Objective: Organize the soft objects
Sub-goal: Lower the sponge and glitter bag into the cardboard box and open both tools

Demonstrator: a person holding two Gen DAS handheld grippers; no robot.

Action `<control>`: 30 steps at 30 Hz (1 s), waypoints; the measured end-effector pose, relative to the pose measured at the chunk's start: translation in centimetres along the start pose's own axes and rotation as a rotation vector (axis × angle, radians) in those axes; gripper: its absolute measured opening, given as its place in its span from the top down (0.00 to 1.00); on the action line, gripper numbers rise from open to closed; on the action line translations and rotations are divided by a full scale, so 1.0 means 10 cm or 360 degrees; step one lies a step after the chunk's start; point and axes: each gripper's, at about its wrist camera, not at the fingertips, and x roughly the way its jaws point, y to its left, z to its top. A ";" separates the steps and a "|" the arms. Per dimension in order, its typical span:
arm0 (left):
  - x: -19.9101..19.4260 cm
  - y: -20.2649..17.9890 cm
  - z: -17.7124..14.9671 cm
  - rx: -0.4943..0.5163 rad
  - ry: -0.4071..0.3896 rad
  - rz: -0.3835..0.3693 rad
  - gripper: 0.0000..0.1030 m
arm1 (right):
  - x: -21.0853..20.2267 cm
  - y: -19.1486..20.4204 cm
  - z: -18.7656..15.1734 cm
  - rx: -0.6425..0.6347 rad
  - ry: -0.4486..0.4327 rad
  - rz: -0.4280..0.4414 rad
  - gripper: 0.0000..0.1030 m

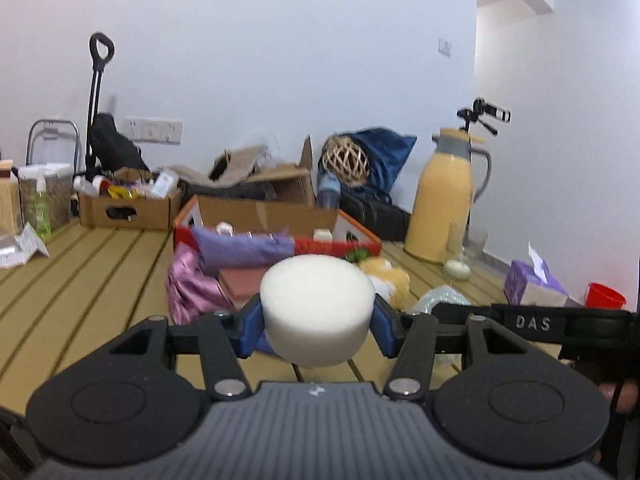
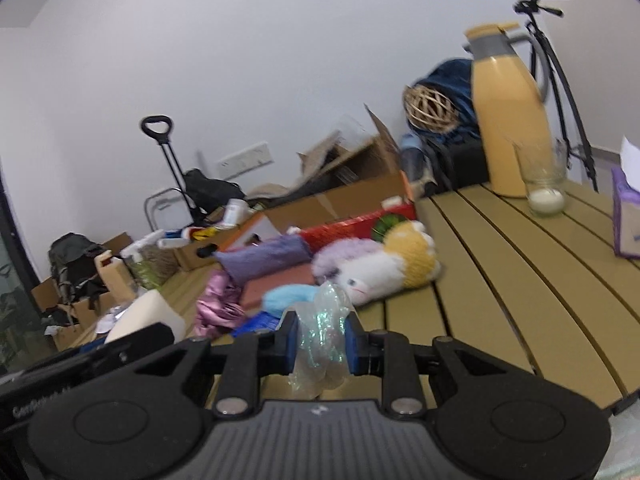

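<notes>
While your left gripper (image 1: 316, 322) clamps its 2 blue pads onto the sides of the white foam puck (image 1: 317, 308), that puck hangs clear above the slatted table (image 1: 80, 280), in front of the red box (image 1: 336, 245). Your right gripper (image 2: 322, 346) is pinched nearly closed on the crinkly clear plastic wrap (image 2: 322, 336), lifted just in front of the plush toy (image 2: 384, 268) lying on the table.
</notes>
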 end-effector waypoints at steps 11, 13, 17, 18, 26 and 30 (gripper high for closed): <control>2.12 0.96 1.41 0.0058 0.0252 0.0021 0.45 | 1.65 -0.07 1.55 -0.0119 0.0150 0.0139 0.78; 2.66 1.13 1.53 0.0057 0.0338 0.0090 0.45 | 2.25 -0.20 1.80 -0.0131 0.0290 0.0102 0.78; 3.60 1.46 1.66 0.0031 0.0523 0.0155 0.44 | 3.31 -0.46 2.06 -0.0121 0.0462 -0.0072 0.77; 3.84 1.52 1.66 0.0027 0.0593 0.0182 0.44 | 3.51 -0.52 2.07 -0.0099 0.0494 -0.0096 0.77; 4.53 1.70 1.42 0.0125 0.0849 0.0238 0.23 | 4.46 -0.84 2.02 -0.0006 0.0625 -0.0186 0.51; 4.46 1.71 1.49 0.0128 0.0803 0.0236 0.19 | 4.44 -0.82 2.10 -0.0025 0.0569 -0.0182 0.36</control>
